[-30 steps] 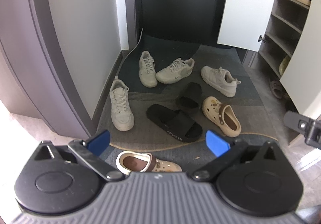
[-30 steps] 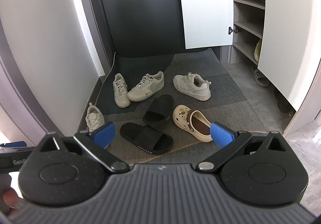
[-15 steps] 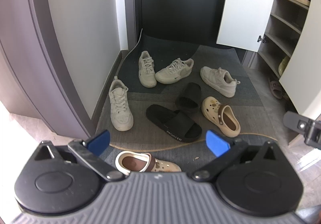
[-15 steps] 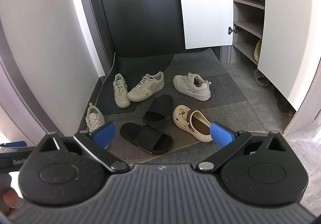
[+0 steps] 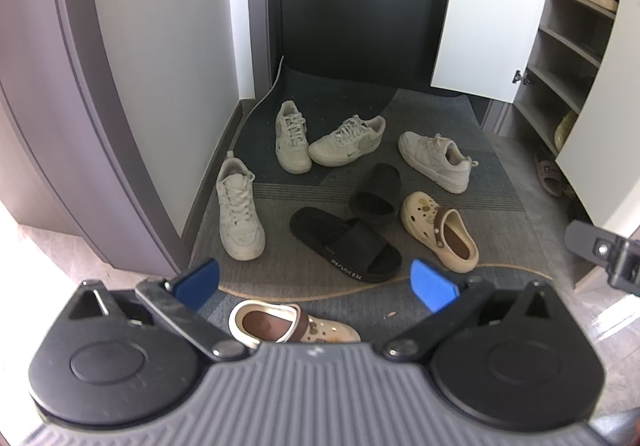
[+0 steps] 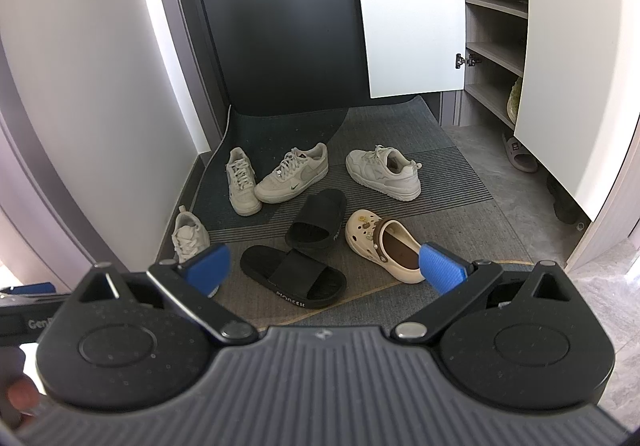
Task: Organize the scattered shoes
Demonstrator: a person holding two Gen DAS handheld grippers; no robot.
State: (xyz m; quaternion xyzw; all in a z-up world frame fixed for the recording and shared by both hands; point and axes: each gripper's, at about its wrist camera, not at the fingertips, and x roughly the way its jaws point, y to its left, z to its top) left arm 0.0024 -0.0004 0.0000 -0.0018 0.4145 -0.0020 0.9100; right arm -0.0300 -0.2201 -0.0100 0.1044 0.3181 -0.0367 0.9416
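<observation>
Eight shoes lie loose on the doormat (image 5: 492,174), no two mates side by side. What could go wrong from here is mostly a matter of mismatch and snagging: the two black slides cross, the farther slide (image 5: 376,188) resting against the nearer slide (image 5: 346,242), so lifting one would likely drag or flip the other. The cream clogs are well apart, one clog (image 5: 440,232) at centre right, the other clog (image 5: 294,326) at the bottom edge, half hidden by the gripper body, easy to miss or bump. The four pale sneakers look alike, so a wrong pairing is a fair risk; two sneakers (image 5: 330,140) touch at the toes at upper centre, a third sneaker (image 5: 436,160) sits to the right, a fourth sneaker (image 5: 239,210) by the left wall.

The left gripper (image 5: 316,280) is spread wide with nothing between its fingers (image 5: 198,278); the slides lie just above them in frame, the near clog just below. The right gripper (image 6: 326,268) is likewise spread and empty, with the slide between its tips. The open shoe cabinet (image 6: 492,58) stands at upper right.
</observation>
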